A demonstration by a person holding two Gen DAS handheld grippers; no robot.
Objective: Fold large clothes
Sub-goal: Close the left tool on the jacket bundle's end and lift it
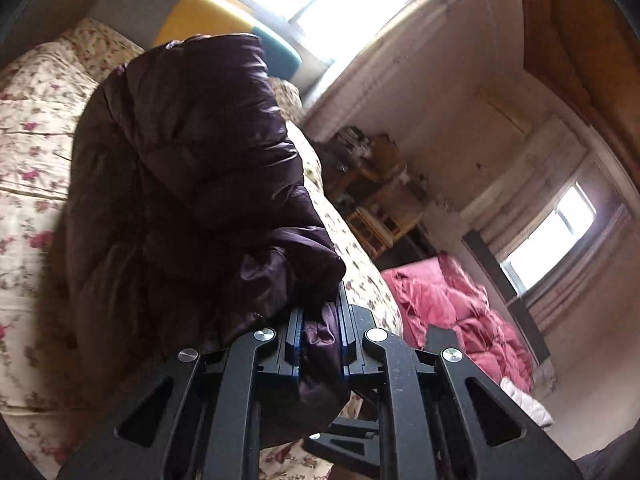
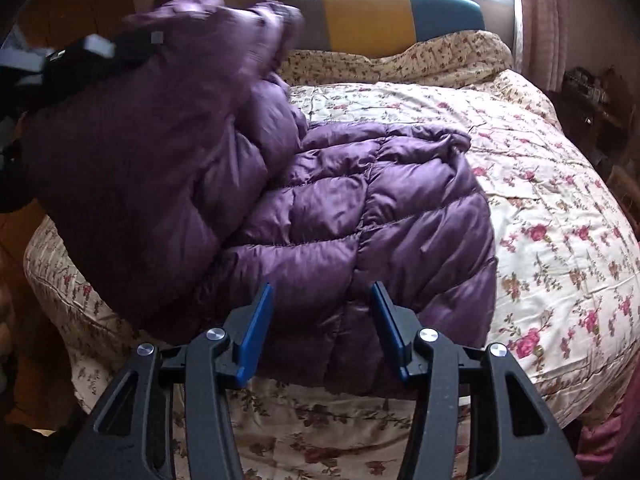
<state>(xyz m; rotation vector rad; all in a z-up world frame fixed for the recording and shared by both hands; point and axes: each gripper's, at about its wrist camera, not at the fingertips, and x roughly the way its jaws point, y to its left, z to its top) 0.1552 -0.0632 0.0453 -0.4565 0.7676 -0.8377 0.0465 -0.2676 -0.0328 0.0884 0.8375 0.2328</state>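
We see the big bed [image 2: 540, 200] with its flowery cover filling the frame, and our purple puffy coat [image 2: 360, 208] lies in the middle of it. Our left tongs [image 1: 320, 320] pinch one coat edge, lifted at upper left. We should carry it over slowly and lay it flat. Our right tongs [image 2: 322, 320] hang half wide, holding nothing, above the coat's near edge.

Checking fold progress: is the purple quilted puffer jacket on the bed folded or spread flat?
Partly folded: one side of the purple quilted puffer jacket is lifted, pinched in the left claw; the rest lies flat on the floral bedspread.
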